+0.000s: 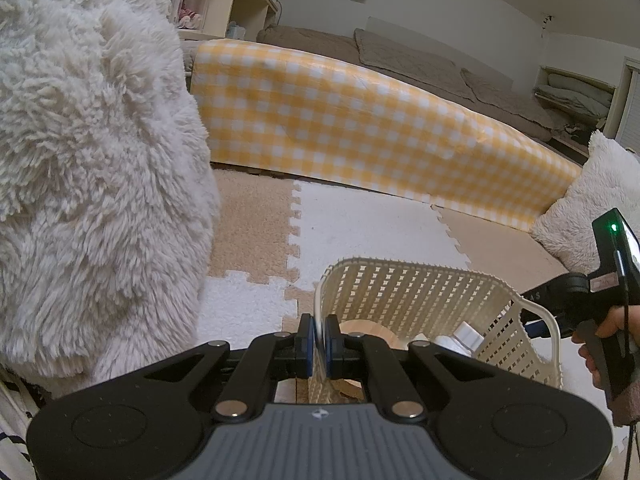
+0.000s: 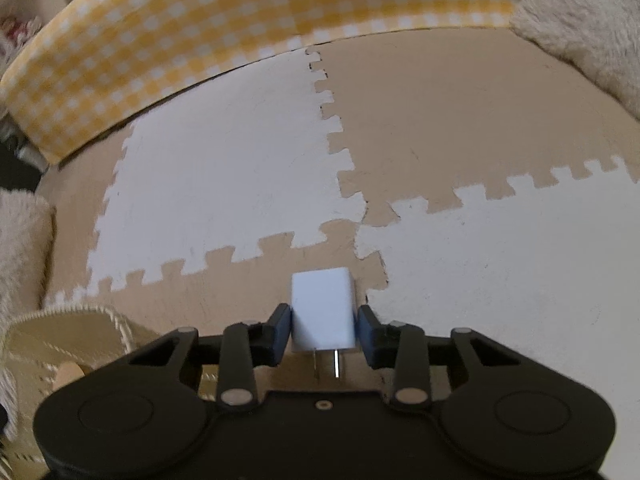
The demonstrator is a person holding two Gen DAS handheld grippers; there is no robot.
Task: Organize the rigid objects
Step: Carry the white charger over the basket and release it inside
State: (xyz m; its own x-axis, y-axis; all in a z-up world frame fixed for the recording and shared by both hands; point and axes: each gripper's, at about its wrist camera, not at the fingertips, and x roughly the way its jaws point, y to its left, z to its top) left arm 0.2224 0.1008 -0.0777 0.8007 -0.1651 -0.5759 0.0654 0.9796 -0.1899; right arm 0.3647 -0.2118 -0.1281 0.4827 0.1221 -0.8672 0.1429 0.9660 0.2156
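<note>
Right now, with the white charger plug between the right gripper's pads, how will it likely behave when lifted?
The white charger plug looks like a small hard block, so it probably stays stiff and feels light. Its smooth faces may slip between the right gripper pads. The flat sides suit the grip, and it seems unlikely to roll; the metal prongs point back toward the camera.

Each handheld gripper, the left gripper [image 1: 319,340] and the right gripper [image 2: 324,330], is matte black with blue finger pads [image 1: 307,340], silver pivot rivets and round side discs. The left carries a grey ribbed plate; the right's handle shows a green light.
</note>
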